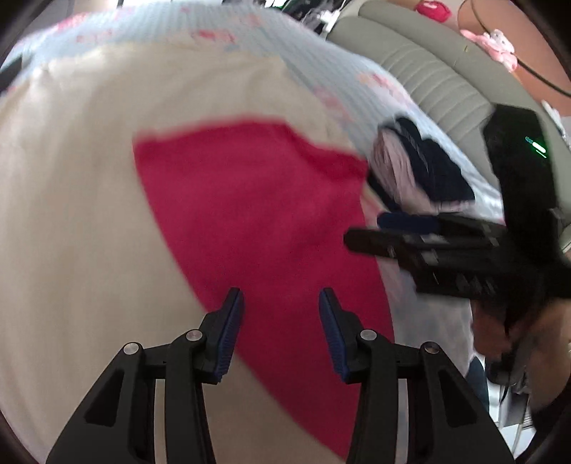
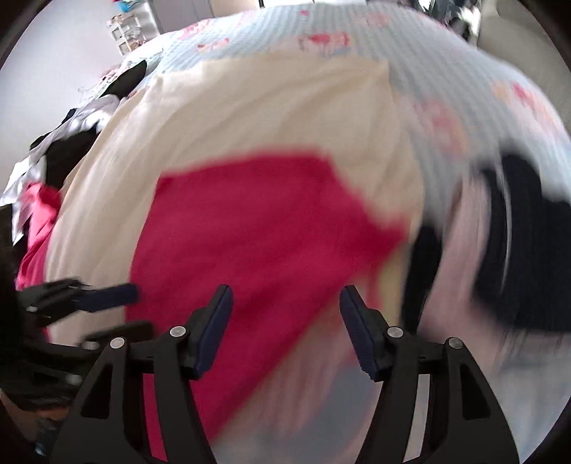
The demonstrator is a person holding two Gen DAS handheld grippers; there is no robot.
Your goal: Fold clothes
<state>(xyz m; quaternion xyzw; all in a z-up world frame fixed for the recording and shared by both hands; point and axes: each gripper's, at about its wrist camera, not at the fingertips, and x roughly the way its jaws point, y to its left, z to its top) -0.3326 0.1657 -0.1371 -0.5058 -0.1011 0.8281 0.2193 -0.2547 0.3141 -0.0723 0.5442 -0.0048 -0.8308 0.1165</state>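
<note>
A red garment lies flat on a cream sheet spread over a bed. My left gripper hangs open just above the garment's near part, nothing between its blue pads. In the left wrist view my right gripper comes in from the right, near the garment's right edge. In the right wrist view the red garment fills the middle, and my right gripper is open over it, holding nothing. My left gripper enters from the left by the garment's left edge. Both views are motion-blurred.
A pile of dark navy and pale pink clothes lies to the garment's right, also the clothes pile. A heap of black, white and pink clothes sits at the bed's left. A blue patterned bedspread lies beyond, a grey padded headboard at right.
</note>
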